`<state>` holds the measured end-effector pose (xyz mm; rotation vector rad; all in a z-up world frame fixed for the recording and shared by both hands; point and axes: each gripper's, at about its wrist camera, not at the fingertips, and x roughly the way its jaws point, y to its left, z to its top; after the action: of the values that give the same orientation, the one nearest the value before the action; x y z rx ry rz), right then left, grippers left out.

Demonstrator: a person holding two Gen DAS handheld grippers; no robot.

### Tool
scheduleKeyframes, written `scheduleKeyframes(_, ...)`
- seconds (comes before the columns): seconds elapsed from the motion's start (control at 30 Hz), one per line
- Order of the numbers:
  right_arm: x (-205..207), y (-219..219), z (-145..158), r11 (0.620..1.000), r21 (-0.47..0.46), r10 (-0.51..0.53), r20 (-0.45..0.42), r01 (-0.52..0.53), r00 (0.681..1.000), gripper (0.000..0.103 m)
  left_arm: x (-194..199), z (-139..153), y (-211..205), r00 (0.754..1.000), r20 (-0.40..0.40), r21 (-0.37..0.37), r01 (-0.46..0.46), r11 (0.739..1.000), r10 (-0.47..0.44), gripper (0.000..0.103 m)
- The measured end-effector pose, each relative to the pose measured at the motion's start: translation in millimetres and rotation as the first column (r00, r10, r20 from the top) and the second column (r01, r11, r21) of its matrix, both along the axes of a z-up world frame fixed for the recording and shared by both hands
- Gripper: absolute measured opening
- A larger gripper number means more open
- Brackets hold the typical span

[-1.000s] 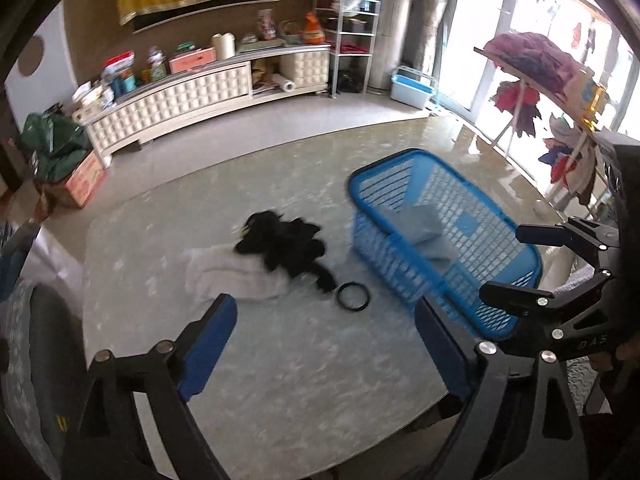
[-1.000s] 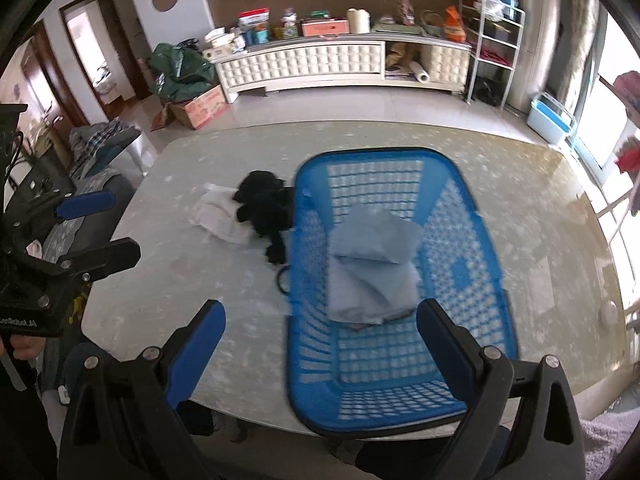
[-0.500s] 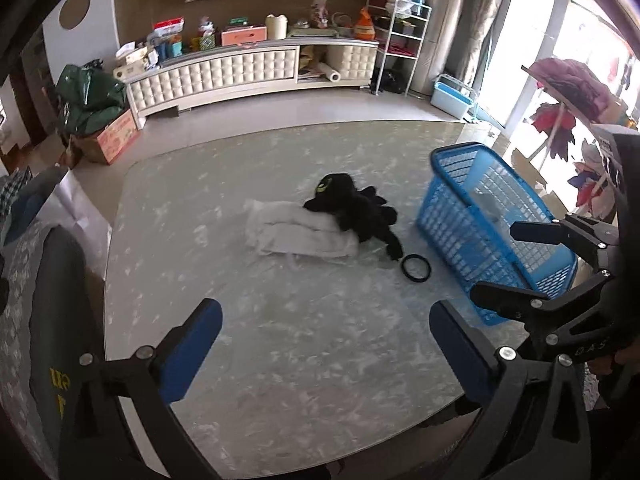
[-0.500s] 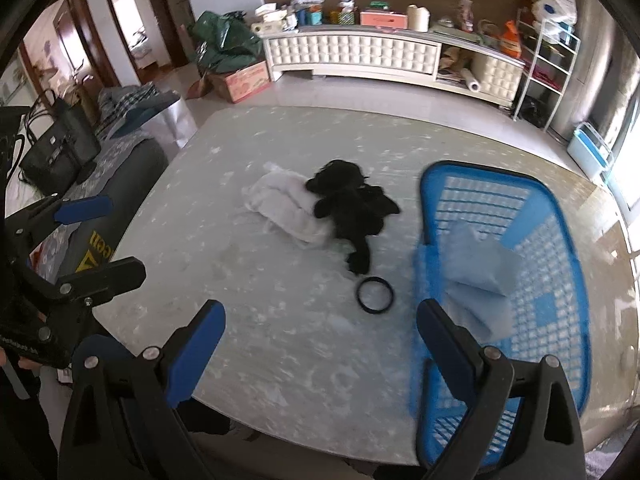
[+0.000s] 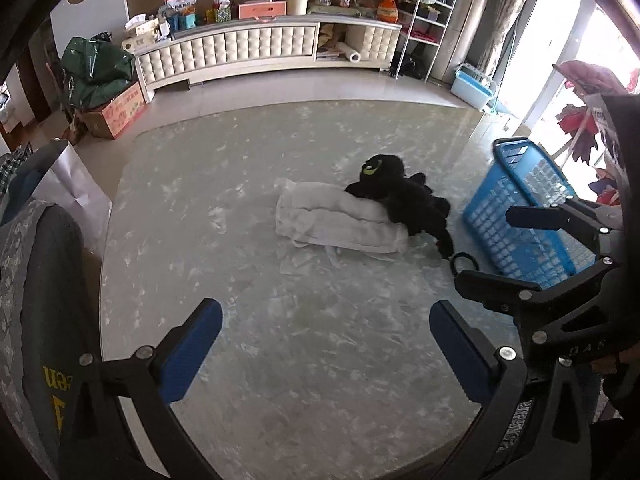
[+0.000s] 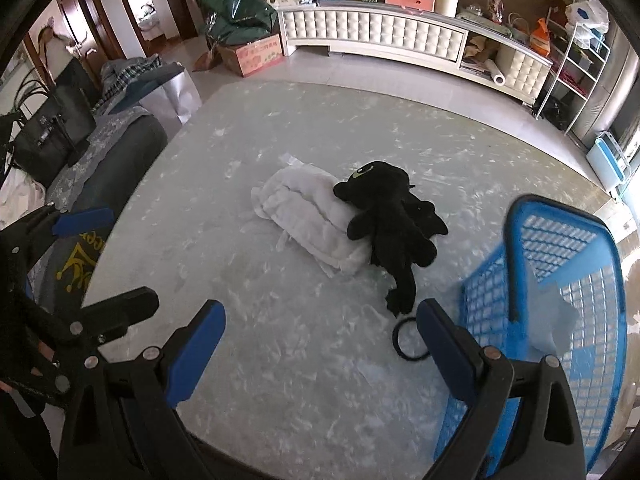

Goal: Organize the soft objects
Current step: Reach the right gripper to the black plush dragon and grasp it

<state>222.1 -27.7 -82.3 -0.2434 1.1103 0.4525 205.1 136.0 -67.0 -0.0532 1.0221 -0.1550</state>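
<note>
The table (image 5: 248, 360) is a broad marbled top, and everything left to sort lies near the basket (image 6: 568, 280) at its right side. The basket sits close to the table's right edge; a careless shove while loading it could, I judge, slide it toward that edge. A pale folded cloth (image 6: 556, 320) already lies inside it.

Left of the basket is the white towel (image 5: 340, 220), folded, with loose fringes trailing at its near side. Lifted by one corner it would likely unfold and drag. The black plush (image 6: 388, 224) lies just beside the basket with its head and one arm on the towel, so pulling the towel first would probably tip the plush or carry it along. Its tail ends touching or almost touching the black ring (image 6: 408, 340), which lies against the basket's foot and could be swept off with the plush.

Near of the towel the table is bare, giving open room for approach. The left gripper (image 5: 326, 340) and the right gripper (image 6: 320, 336) both hang over that bare stretch, jaws spread wide and empty.
</note>
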Motion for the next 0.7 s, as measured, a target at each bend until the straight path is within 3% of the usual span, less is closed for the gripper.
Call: scheduleKeyframes(0.7,69.8,23.6,-46.4,0.979,-0.174,-0.108,-0.006,0.105,0.994,0.096,85.1,-52.4,17.5,0.996,-0.072,0.012,0.045,0.999,-0.044,0.103)
